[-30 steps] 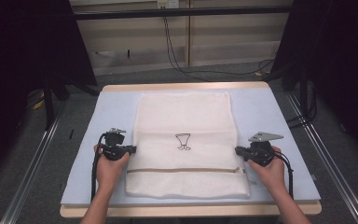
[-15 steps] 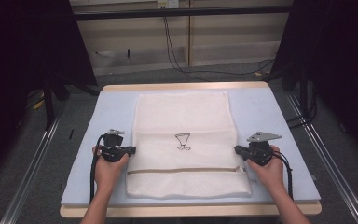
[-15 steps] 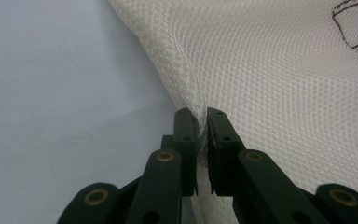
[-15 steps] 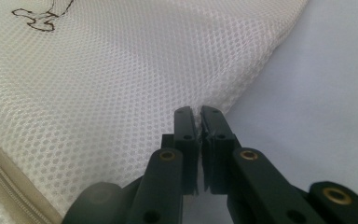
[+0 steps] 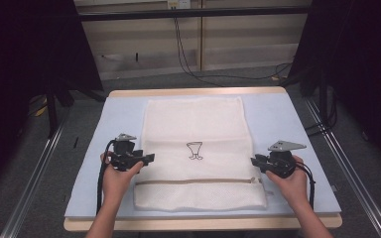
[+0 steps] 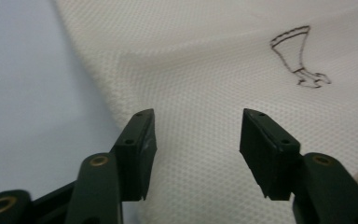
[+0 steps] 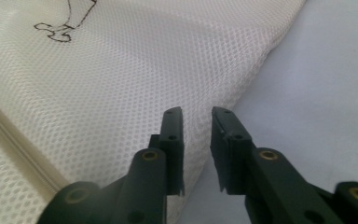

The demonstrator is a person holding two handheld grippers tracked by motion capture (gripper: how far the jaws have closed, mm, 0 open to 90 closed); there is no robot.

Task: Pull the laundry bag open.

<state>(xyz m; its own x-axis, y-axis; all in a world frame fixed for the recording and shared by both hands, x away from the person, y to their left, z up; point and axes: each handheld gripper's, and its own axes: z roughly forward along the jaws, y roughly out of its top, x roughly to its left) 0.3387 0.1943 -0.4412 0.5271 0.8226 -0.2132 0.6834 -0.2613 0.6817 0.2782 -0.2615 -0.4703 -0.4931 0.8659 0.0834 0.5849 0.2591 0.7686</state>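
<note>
A white mesh bag [image 5: 196, 129] lies flat on a light blue mat [image 5: 278, 124]. It has a small dark goblet drawing [image 5: 194, 150] and a beige zip line [image 5: 198, 181] near its front end. My left gripper [image 5: 148, 159] hovers at the bag's left edge; its jaws have just been opening. In the left gripper view the gripper [image 6: 196, 149] stands open over the mesh bag [image 6: 205, 93] with nothing between the pads. My right gripper [image 5: 254, 161] is at the bag's right edge. Its jaws [image 7: 196, 140] have just parted a little over the bag's border [image 7: 242, 88], gripping nothing.
The mat covers a wooden table [image 5: 198, 91] with bare blue strips left [image 5: 114, 129] and right of the bag. Metal rails [image 5: 34, 188] run along both sides on the floor, and dark cables [image 5: 188, 59] hang behind the table. Forearms enter from the front edge.
The left gripper's jaws have opened wide, let go of the bag's left edge and lifted slightly. The right gripper's jaws have parted a little; that hand stayed in place.
</note>
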